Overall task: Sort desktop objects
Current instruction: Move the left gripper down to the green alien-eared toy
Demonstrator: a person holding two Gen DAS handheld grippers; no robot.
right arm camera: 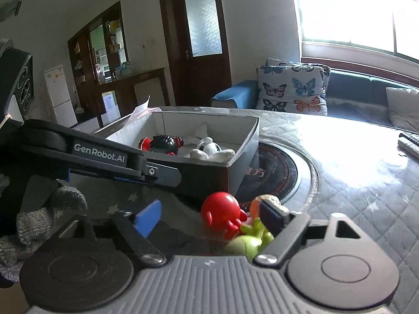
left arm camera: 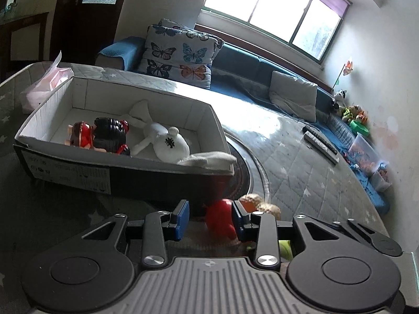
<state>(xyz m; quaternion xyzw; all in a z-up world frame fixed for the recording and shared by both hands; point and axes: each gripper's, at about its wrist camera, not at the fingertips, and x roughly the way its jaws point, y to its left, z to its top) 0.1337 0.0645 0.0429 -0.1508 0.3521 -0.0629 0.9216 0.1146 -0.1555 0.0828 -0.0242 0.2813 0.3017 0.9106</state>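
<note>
A red octopus toy (left arm camera: 220, 219) (right arm camera: 222, 212) lies on the table in front of the shoebox (left arm camera: 157, 99) (right arm camera: 243, 175). Beside it lie a green toy (right arm camera: 248, 240) and an orange-faced blond doll (left arm camera: 252, 200) (right arm camera: 258, 204). My left gripper (left arm camera: 210, 219) is open, with the red toy between its blue pads, close to the right pad. My right gripper (right arm camera: 209, 217) is open too, spread wide around the red and green toys. Inside the box lie a white plush (left arm camera: 162, 141) (right arm camera: 209, 147), a black-and-red figure (left arm camera: 112, 133) (right arm camera: 165, 144) and a brown-haired figure (left arm camera: 81, 136).
The left gripper's body (right arm camera: 104, 157) crosses the right wrist view, held by a gloved hand (right arm camera: 39, 214). A round dark inset (left arm camera: 243, 172) (right arm camera: 275, 172) sits in the quilted table beside the box. Remotes (left arm camera: 319, 141) (right arm camera: 409, 141) lie far right. A pink bag (left arm camera: 47, 83) lies behind the box.
</note>
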